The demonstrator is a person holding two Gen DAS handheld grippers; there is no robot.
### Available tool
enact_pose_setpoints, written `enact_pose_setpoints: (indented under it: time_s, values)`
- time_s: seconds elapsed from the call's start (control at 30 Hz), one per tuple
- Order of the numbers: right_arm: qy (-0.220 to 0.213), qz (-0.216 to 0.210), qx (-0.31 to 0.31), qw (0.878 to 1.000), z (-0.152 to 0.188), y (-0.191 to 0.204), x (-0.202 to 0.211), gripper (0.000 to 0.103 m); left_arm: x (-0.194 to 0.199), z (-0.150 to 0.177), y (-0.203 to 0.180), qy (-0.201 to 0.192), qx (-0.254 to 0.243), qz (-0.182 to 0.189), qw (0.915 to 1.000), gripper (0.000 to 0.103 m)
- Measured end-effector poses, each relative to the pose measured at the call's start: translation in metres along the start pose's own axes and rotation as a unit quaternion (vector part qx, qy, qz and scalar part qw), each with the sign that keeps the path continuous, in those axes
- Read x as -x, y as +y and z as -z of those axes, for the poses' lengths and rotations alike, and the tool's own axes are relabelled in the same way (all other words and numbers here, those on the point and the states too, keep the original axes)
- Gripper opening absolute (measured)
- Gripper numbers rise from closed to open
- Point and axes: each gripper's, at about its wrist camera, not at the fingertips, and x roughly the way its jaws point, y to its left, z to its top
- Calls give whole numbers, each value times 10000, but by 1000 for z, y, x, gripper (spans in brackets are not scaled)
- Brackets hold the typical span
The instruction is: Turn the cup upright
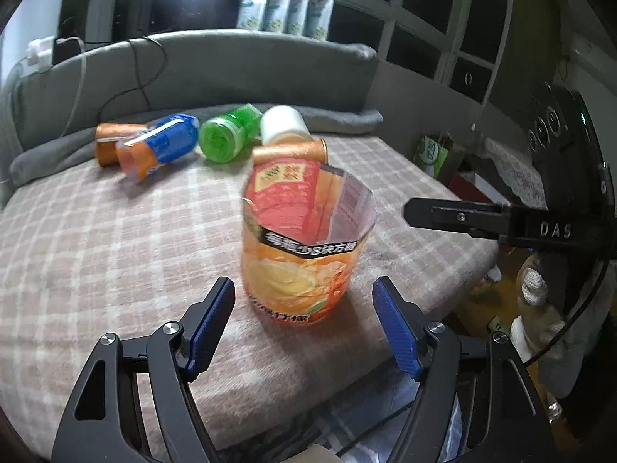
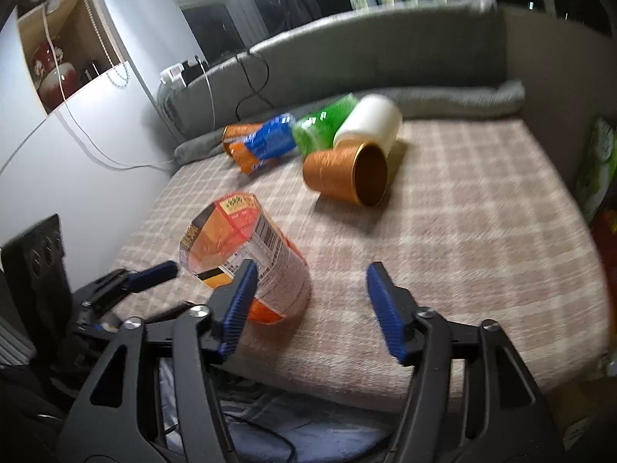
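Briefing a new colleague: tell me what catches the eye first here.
The orange labelled cup stands mouth-up near the bed's front edge, between the open left tool fingers. Behind it a gold cup lies on its side, with green, white and blue-orange containers toppled near the grey headboard.

text "DAS" | on right gripper [image 1: 455,218] body | cup [image 1: 304,247] print unreadable

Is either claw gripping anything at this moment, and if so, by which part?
Nothing is held. The left claw and right claw are both open, and the orange printed plastic cup stands free on the checked blanket.
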Motion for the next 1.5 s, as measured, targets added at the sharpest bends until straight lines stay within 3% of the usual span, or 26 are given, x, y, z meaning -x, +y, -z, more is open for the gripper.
enact_pose_setpoints:
  time_s: [0.23,0.37,0.5,0.9,1.5]
  values:
    - [-676,684,253,9950,0,17,27,81,47,-8,13,-745,225,-442,9960,74]
    - [-1133,1140,363,9863,-1,24,43,88,77,-13,18,-1333,375,-766,9874,78]
    - [-1474,1484,448,9769,-2,30,53,97,95,-16,21,-1684,367,-1072,9792,80]
    - [-1652,1680,513,9705,-1,36,58,101,115,-17,28,-2067,532,-1442,9663,80]
    - [-1744,1756,562,9673,-3,35,61,101,116,-18,26,-2070,521,-1429,9664,80]
